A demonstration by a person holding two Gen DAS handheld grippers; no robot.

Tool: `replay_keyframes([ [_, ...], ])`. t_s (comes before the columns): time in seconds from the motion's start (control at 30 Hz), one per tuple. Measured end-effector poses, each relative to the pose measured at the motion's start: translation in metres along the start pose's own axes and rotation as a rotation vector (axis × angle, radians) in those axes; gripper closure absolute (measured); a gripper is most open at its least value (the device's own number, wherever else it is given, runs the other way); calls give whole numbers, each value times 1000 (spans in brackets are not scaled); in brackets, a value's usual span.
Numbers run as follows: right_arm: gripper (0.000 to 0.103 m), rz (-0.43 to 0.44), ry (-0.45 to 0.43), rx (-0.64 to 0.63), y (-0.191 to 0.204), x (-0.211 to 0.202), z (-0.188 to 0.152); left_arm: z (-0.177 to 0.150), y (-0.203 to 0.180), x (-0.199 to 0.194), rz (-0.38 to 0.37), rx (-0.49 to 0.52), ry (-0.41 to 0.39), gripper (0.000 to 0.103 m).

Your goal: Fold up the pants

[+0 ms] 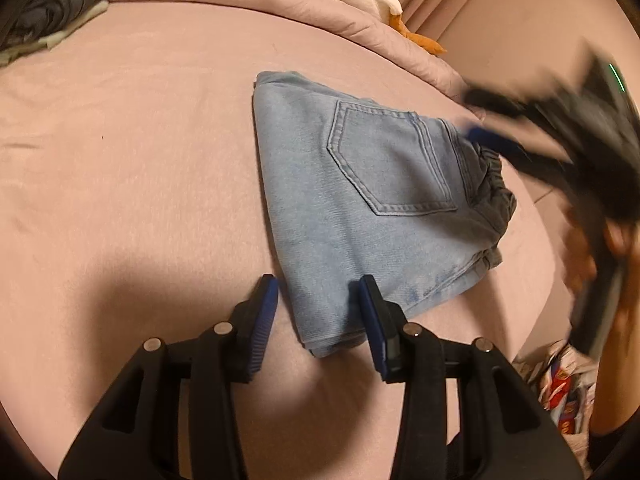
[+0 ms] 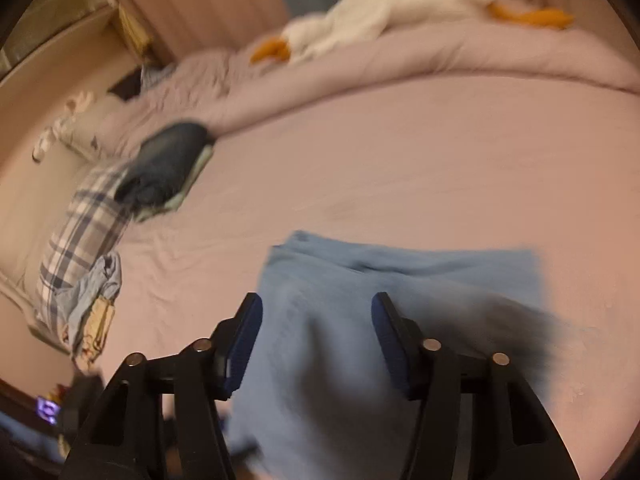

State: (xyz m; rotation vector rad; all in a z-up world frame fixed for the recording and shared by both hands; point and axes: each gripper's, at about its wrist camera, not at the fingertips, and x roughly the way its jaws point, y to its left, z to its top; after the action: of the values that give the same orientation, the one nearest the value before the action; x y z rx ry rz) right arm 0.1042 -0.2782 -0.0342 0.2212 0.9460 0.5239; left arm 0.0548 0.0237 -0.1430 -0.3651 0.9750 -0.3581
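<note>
Light blue jeans (image 1: 360, 200) lie folded into a compact block on the pink bedsheet (image 1: 140, 160), back pocket up and elastic waistband toward the right. My left gripper (image 1: 318, 316) hovers at the block's near corner. Its jaws are apart, the corner lies between them, and the pads do not press it. My right gripper (image 1: 478, 116), motion-blurred and held by a hand (image 1: 600, 248), is at the waistband end. In the right wrist view the right gripper (image 2: 316, 340) is open over the blurred jeans (image 2: 400, 276), gripping nothing.
A rolled pink duvet (image 1: 280, 4) borders the far side, with a white plush goose (image 2: 380, 4) on it. Dark folded clothes (image 1: 60, 0) sit at the far left, near plaid fabric (image 2: 84, 224). A colourful bag (image 1: 560, 384) lies off the bed's right edge.
</note>
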Motion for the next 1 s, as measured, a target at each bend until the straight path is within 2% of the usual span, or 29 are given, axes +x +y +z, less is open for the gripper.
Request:
replay_keyframes([
  [0.07, 40, -18, -46, 58, -27, -37, -18, 1, 1, 0, -12, -7, -2, 60],
  [0.13, 25, -21, -73, 163, -63, -64, -34, 1, 5, -4, -33, -32, 5, 60],
  [0.17, 24, 2, -74, 237, -86, -76, -50, 2, 10, -8, -48, -56, 11, 60],
  [0.3, 24, 81, -46, 440, -134, -77, -82, 9, 21, -14, -170, -199, 51, 50],
  [0.4, 23, 149, -37, 547, -152, -70, -101, 13, 20, -20, -186, -246, 58, 50],
  [0.5, 21, 166, -43, 545, -154, -61, -101, 13, 21, -23, -191, -279, 66, 50],
  [0.63, 16, 193, -16, 498, -148, -46, -83, 30, 22, -10, -208, -295, 93, 49],
  [0.87, 14, 265, 62, 439, -139, -21, -58, 54, 19, 14, -249, -286, 120, 49],
  [1.0, 7, 285, 87, 393, -136, -15, -50, 63, 17, 23, -253, -271, 125, 49],
])
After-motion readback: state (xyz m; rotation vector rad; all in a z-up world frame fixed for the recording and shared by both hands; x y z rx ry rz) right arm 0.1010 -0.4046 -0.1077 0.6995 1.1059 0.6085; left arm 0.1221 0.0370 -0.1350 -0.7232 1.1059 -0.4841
